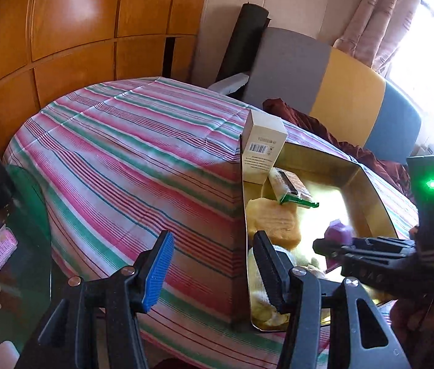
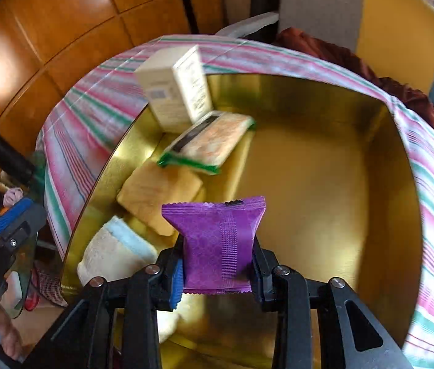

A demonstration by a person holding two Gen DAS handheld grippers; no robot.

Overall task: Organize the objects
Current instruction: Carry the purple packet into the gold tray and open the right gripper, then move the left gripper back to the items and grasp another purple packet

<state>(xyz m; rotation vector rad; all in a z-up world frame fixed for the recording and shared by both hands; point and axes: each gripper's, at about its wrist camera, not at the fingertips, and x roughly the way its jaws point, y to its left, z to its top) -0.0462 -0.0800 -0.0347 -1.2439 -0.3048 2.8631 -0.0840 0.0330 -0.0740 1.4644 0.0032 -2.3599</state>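
I see a gold-coloured metal tin (image 2: 324,184), its inside glossy and mirror-bright, at my twelve o'clock. A purple crinkly foil sachet (image 2: 217,240) has ribbed, serrated seams. At eleven o'clock a cream matt cardboard box (image 2: 171,92) stands by a fluffy pale terry towel (image 2: 109,252). Striped woven cloth (image 1: 118,153) underneath looks soft; the orange wooden panels (image 1: 78,15) look varnished.
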